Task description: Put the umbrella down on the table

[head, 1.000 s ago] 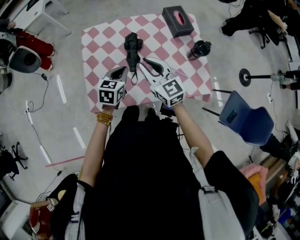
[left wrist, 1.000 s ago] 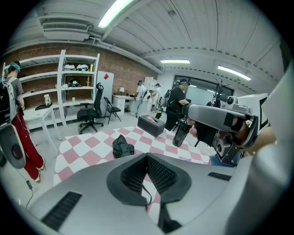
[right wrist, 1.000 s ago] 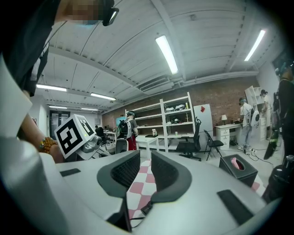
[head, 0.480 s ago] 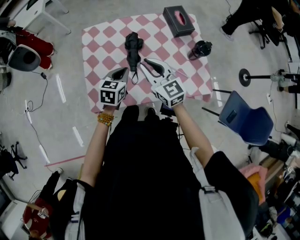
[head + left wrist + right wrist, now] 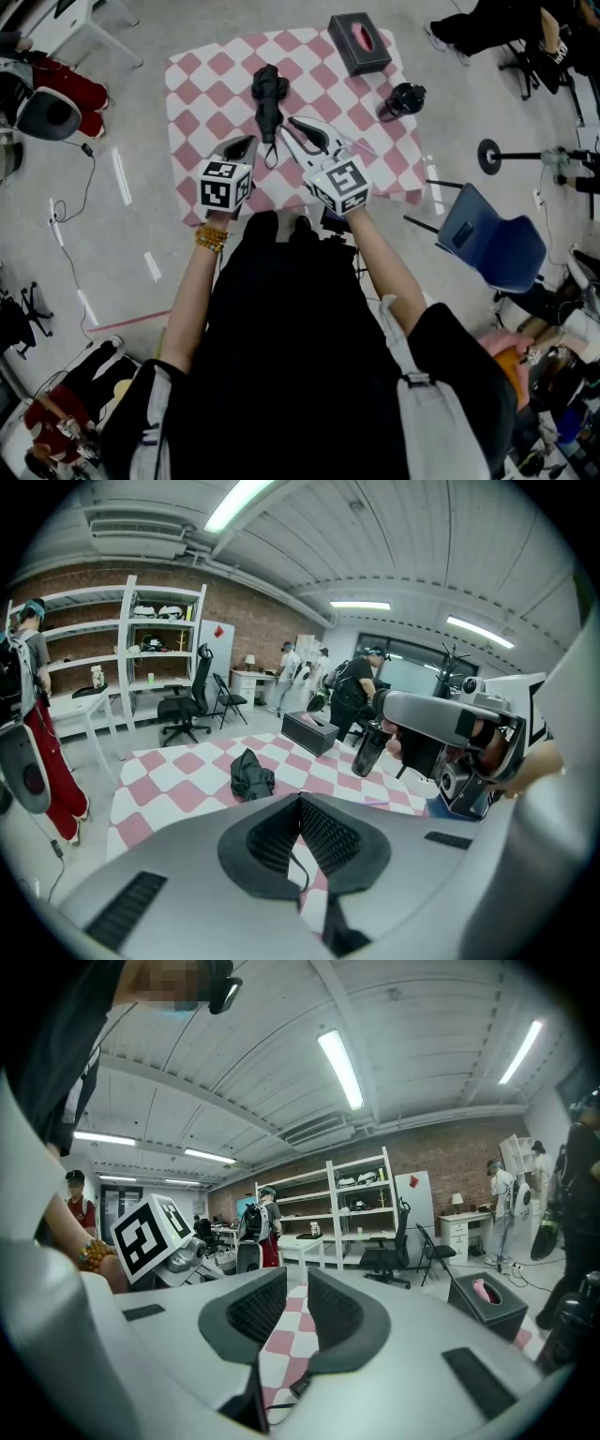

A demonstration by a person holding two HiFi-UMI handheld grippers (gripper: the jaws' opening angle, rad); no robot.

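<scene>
**Steady over the checked table:** you hold both tools above the near edge of the table, draped in a pink-and-white checked cloth [image 5: 202, 89], just where they were a second ago.

- **Umbrella:** The black folded umbrella [image 5: 267, 94] lies flat on the cloth near the middle, just beyond the tips. Its thin wrist strap [image 5: 267, 155] trails toward you between the two tools. It has not shifted.
- **Left tool:** Your left gripper [image 5: 246, 142] has its jaws pressed together at the tips. A thin dark cord [image 5: 306, 876] shows in the gap behind them, and whether it is pinched cannot be told.
- **Right tool:** Your right gripper [image 5: 289, 129] holds its jaws a little apart, with only checked cloth showing in the slot.
- **Rest of the table:** The black rectangular tissue box [image 5: 359, 42] sits at the far right corner and the dark cylindrical bottle [image 5: 403, 97] stands by the right edge, both as before.
- **Off the table:** The seated person [image 5: 487, 23] at upper right has moved their feet. The figures on the floor at lower left [image 5: 47, 417] have changed place. The blue plastic chair [image 5: 492, 242] stands to your right.
</scene>
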